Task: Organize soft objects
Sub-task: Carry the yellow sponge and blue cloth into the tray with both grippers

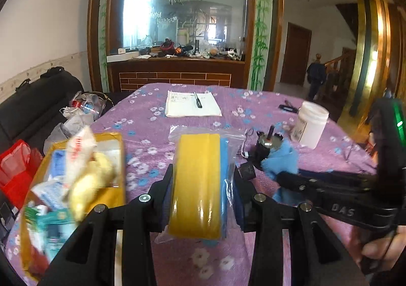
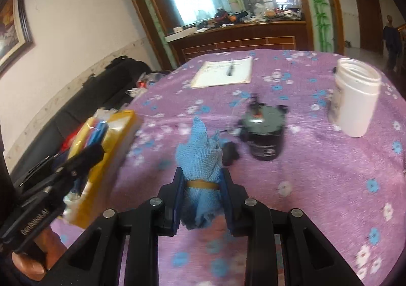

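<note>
Left gripper [image 1: 203, 192]: squeezes bagged sponge cloths [image 1: 200, 184]
Right gripper [image 2: 203, 197]: squeezes blue towel [image 2: 200, 159]
Yellow box [image 1: 111, 184], nine o'clock: part full; both go in next, I think

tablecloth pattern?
Purple tablecloth with small blue and white flowers; clearest in the right wrist view.

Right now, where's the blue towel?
The blue towel is clamped in the right gripper, lifted over the table's middle, just left of the black motor in the right wrist view.
</note>
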Demonstrator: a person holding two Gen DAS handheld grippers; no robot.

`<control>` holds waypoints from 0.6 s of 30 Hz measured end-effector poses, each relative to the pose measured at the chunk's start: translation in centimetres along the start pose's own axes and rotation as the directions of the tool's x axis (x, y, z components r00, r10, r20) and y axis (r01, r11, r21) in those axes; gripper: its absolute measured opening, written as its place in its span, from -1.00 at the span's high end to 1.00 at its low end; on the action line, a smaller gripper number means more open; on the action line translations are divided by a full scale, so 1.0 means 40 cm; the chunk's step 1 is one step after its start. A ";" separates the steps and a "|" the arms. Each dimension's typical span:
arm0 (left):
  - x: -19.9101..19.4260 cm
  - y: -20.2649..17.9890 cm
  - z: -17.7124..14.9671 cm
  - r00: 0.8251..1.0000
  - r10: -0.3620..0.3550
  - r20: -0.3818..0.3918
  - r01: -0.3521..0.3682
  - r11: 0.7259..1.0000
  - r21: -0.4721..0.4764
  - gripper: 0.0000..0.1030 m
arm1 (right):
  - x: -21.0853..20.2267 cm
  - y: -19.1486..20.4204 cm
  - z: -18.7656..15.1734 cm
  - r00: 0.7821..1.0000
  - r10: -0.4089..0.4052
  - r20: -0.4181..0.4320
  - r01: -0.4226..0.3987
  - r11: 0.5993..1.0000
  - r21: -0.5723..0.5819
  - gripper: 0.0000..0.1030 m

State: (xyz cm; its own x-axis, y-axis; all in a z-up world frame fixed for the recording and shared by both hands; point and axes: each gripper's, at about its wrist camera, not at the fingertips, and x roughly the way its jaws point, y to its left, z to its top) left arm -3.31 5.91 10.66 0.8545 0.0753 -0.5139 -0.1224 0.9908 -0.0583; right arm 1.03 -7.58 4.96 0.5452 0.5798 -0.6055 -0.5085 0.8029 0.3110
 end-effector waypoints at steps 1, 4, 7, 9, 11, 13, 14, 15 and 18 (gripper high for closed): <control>-0.019 0.024 0.006 1.000 0.009 0.006 -0.009 1.000 -0.013 0.26 | 0.003 0.024 0.001 1.000 0.018 -0.006 -0.018 1.000 0.001 0.42; -0.060 0.098 0.024 1.000 0.027 0.008 -0.027 0.999 -0.038 0.26 | 0.015 0.115 0.009 0.996 0.084 -0.020 -0.084 0.996 -0.016 0.42; -0.088 0.184 0.033 0.998 0.056 0.008 -0.055 0.994 -0.090 0.25 | 0.030 0.221 0.027 0.990 0.136 -0.024 -0.137 0.988 -0.068 0.42; -0.093 0.240 0.033 0.995 0.099 -0.003 -0.099 0.991 -0.095 0.25 | 0.048 0.292 0.039 0.985 0.171 -0.040 -0.174 0.979 -0.105 0.42; -0.089 0.290 0.028 0.992 0.128 -0.020 -0.130 0.986 -0.101 0.25 | 0.070 0.347 0.043 0.982 0.183 -0.054 -0.189 0.973 -0.131 0.41; -0.075 0.353 0.014 0.989 0.138 -0.059 -0.145 0.982 -0.125 0.25 | 0.094 0.395 0.042 0.978 0.195 -0.071 -0.204 0.967 -0.153 0.41; -0.066 0.378 0.006 0.987 0.137 -0.078 -0.147 0.980 -0.138 0.25 | 0.108 0.417 0.040 0.977 0.199 -0.081 -0.209 0.965 -0.161 0.41; -0.053 0.407 -0.002 0.987 0.131 -0.098 -0.145 0.977 -0.158 0.25 | 0.121 0.436 0.038 0.975 0.201 -0.091 -0.214 0.962 -0.168 0.41; -0.017 0.470 -0.027 0.981 0.122 -0.148 -0.151 0.967 -0.204 0.25 | 0.169 0.481 0.034 0.972 0.201 -0.120 -0.221 0.958 -0.181 0.41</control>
State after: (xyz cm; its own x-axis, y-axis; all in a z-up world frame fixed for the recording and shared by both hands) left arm -6.72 24.37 8.98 0.7490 0.1781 -0.6382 -0.3504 0.9239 -0.1535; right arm -4.16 11.97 7.85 0.3474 0.7087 -0.6140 -0.7287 0.6161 0.2989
